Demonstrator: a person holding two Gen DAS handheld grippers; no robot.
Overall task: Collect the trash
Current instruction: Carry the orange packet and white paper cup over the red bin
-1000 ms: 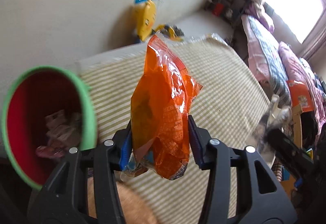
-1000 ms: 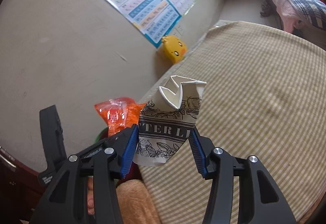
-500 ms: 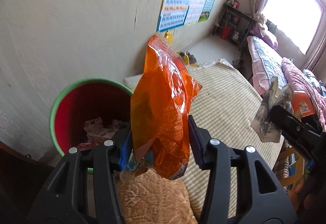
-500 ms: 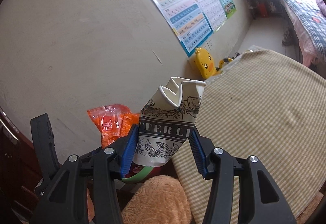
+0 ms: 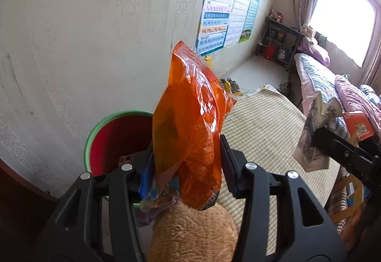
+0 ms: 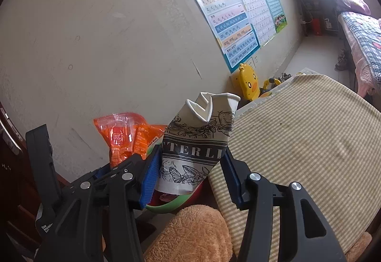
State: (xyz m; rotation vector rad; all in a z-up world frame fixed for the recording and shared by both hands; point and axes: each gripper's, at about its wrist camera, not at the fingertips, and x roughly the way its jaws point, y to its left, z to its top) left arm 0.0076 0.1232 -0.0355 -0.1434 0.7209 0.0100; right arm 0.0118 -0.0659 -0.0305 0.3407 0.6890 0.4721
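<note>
**Two pieces of trash in hand, bin not yet fed**

The left gripper [image 5: 187, 166] is clamping an orange snack bag [image 5: 190, 123], holding it upright just beside the red bin with the green rim [image 5: 95, 133], which is standing against the wall off the striped mat's [image 6: 297, 142] near corner. The right gripper [image 6: 190, 170] is pinching a crushed paper cup [image 6: 197, 145] above that corner. Some wrappers are already lying in the bin. What is remaining, I judge: carrying both over the rim and releasing.
</note>
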